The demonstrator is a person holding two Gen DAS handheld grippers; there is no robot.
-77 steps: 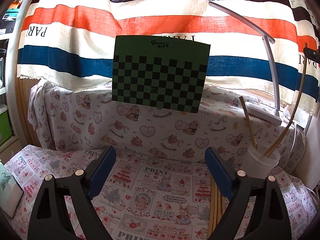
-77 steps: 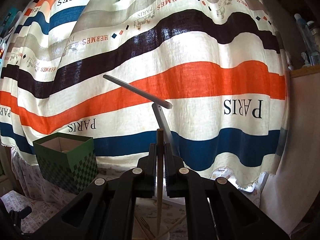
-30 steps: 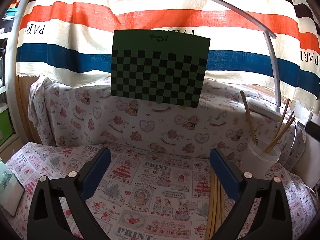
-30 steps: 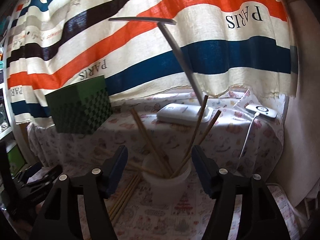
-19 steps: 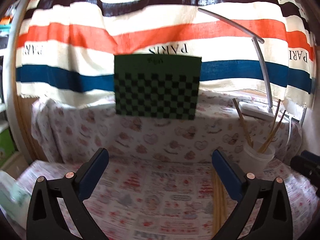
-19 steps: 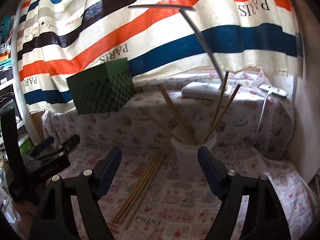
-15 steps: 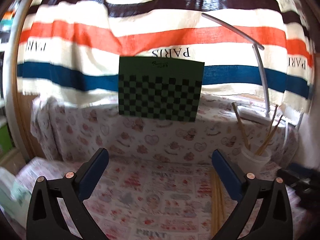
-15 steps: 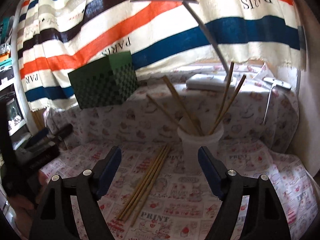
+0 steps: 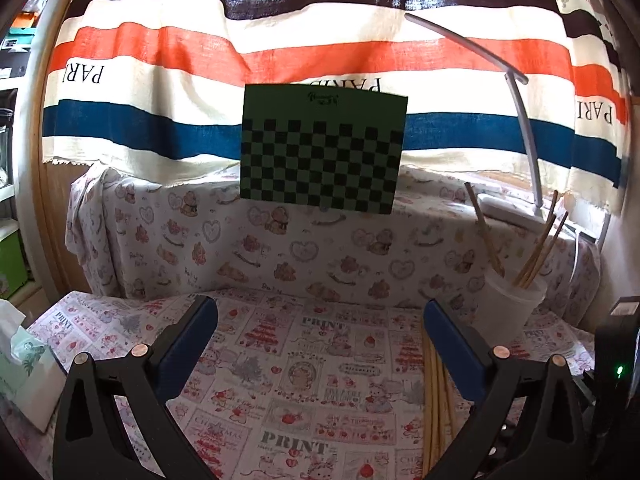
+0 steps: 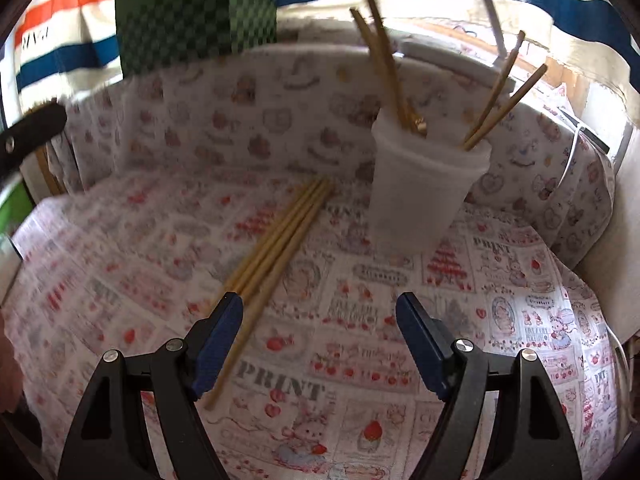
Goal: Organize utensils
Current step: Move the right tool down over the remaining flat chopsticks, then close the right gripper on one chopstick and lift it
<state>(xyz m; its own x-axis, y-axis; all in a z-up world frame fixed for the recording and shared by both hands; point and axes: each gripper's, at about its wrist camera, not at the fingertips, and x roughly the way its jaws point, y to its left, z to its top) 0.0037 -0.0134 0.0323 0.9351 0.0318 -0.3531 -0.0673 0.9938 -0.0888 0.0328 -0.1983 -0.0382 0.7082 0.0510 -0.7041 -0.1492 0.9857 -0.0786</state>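
Observation:
A white plastic cup (image 10: 424, 188) stands on the printed cloth and holds several wooden chopsticks (image 10: 386, 64). It also shows at the right of the left wrist view (image 9: 510, 304). Several loose chopsticks (image 10: 276, 240) lie side by side on the cloth left of the cup; they also show in the left wrist view (image 9: 438, 392), partly hidden behind that gripper's right finger. My right gripper (image 10: 319, 328) is open and empty, low over the cloth, its left finger beside the loose chopsticks' near ends. My left gripper (image 9: 320, 332) is open and empty above the cloth.
A green checkered box (image 9: 322, 152) stands on the raised ledge at the back. A white desk lamp (image 9: 520, 112) arches behind the cup. A tissue box (image 9: 24, 376) sits at the left edge. A striped curtain (image 9: 280, 52) hangs behind.
My right gripper let go of a chopstick into the cup, opened, then tilted down and dropped towards the loose chopsticks. My left gripper shifted only slightly.

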